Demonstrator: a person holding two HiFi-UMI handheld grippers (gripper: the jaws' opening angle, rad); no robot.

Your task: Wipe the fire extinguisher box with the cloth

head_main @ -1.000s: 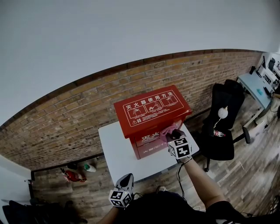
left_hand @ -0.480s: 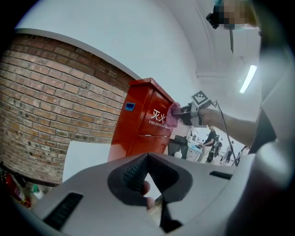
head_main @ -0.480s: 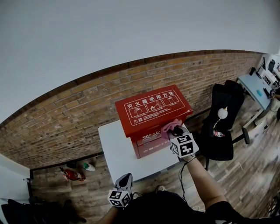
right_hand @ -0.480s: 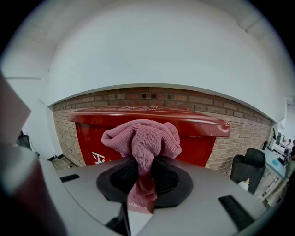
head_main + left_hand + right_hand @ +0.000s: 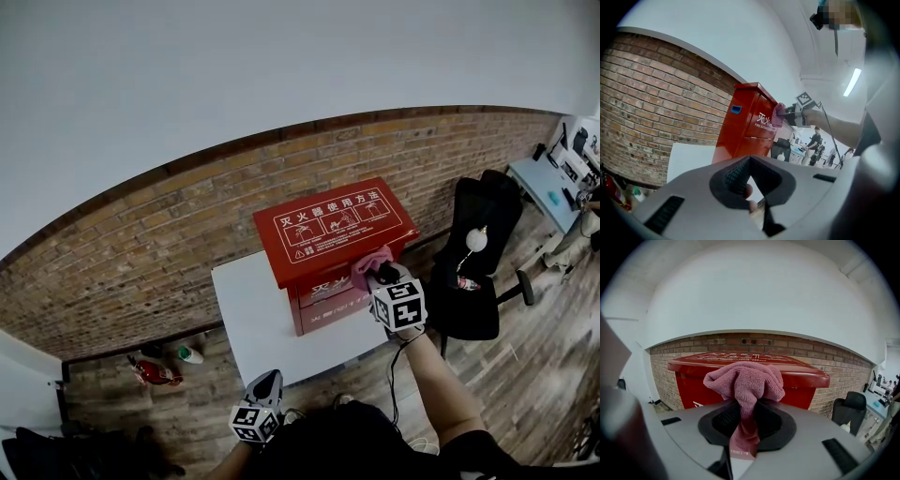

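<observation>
Brick wall (image 5: 141, 253), white table (image 5: 248, 319), red box (image 5: 337, 225). My right claw (image 5: 380, 274) clamps the pink cloth (image 5: 745, 380) at the lid edge, ready for wiping; left claw (image 5: 270, 382) closed, empty, idle.

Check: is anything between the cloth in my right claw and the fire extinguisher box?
Nothing visible. The right claw holds the pink cloth right at the fire extinguisher box, by its upper front.
</observation>
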